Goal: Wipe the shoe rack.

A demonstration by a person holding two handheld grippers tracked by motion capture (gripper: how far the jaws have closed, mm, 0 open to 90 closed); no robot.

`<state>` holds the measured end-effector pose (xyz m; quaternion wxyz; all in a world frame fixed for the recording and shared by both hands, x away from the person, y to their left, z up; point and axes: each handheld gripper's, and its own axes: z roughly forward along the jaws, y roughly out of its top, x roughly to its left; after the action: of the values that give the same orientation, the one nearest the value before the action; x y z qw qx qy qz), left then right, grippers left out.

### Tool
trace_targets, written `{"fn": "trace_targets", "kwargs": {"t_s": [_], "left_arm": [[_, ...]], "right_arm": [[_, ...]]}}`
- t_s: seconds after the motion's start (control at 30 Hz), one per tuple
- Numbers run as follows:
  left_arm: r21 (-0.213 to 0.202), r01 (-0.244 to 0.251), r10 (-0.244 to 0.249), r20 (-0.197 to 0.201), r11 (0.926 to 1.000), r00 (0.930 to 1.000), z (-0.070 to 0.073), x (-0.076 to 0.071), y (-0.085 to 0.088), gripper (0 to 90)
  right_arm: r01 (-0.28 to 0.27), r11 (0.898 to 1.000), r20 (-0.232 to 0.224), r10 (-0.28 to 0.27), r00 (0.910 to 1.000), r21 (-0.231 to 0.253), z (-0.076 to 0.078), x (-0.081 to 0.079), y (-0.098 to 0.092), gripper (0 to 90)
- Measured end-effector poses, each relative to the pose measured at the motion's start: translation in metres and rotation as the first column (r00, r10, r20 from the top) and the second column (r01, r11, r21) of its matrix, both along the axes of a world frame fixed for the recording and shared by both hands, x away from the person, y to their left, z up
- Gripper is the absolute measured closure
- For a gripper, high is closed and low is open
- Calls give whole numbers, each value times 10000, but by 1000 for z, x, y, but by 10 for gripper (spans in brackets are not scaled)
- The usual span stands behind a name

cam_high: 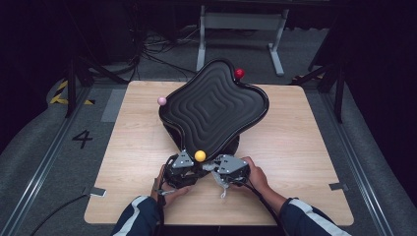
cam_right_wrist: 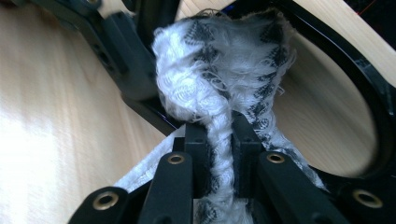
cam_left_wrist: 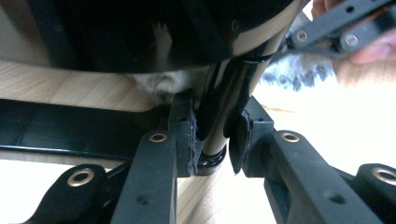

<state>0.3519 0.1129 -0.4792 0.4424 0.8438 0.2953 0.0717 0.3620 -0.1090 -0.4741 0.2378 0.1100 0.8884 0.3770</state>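
My left claw (cam_high: 183,169) was clamped on a slim upright post (cam_left_wrist: 219,121) under the black tray (cam_high: 214,110), its pads pressed to either side of the post, while my right claw (cam_high: 225,169) was clamped on a white cloth with a dark pattern (cam_right_wrist: 219,93), the cloth bunched up beyond the pads and trailing back between them. Both claws sat at the near edge of the tray, close together, almost meeting under the yellow ball (cam_high: 200,156). The desk (cam_high: 305,147) was a pale wood-grain top with rounded corners, standing in a dark room on a grey floor (cam_high: 44,142); a white metal frame (cam_high: 241,29) and loose cables lay beyond its far edge, and a painted numeral marked the floor at the left. The tray, ribbed in nested rings, stood raised and tilted over the middle of the desk, one lobe reaching past the far edge. Bare wood lay wide to the left and right of it, with a narrower strip at the near edge where my hands were. I counted one tray, one cloth, two claws and three balls: the yellow one at the near lobe, a pink one (cam_high: 162,101) at the left, a red one (cam_high: 239,73) at the far lobe.
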Motion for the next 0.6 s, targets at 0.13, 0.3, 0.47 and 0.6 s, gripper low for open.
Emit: {"fn": "trace_targets", "kwargs": {"t_s": [0.13,0.3,0.47,0.6], "left_arm": [[-11,3,-3,-18,10000,10000,0,0,0,718],[0,7,-7,-21,10000,10000,0,0,0,718],[16,17,-17,-27,10000,10000,0,0,0,718],[11,29,-29,-30,10000,10000,0,1,1,717]], "right_arm": [[559,9984,52,-559,9984,-6,1,11,-11,812],[1276,9917,292,-1272,9915,-129,0,26,-27,813],[1925,9810,-95,-1923,9813,253,0,38,-41,813],[1423,9897,-8,-1423,9898,120,0,29,-32,813]]}}
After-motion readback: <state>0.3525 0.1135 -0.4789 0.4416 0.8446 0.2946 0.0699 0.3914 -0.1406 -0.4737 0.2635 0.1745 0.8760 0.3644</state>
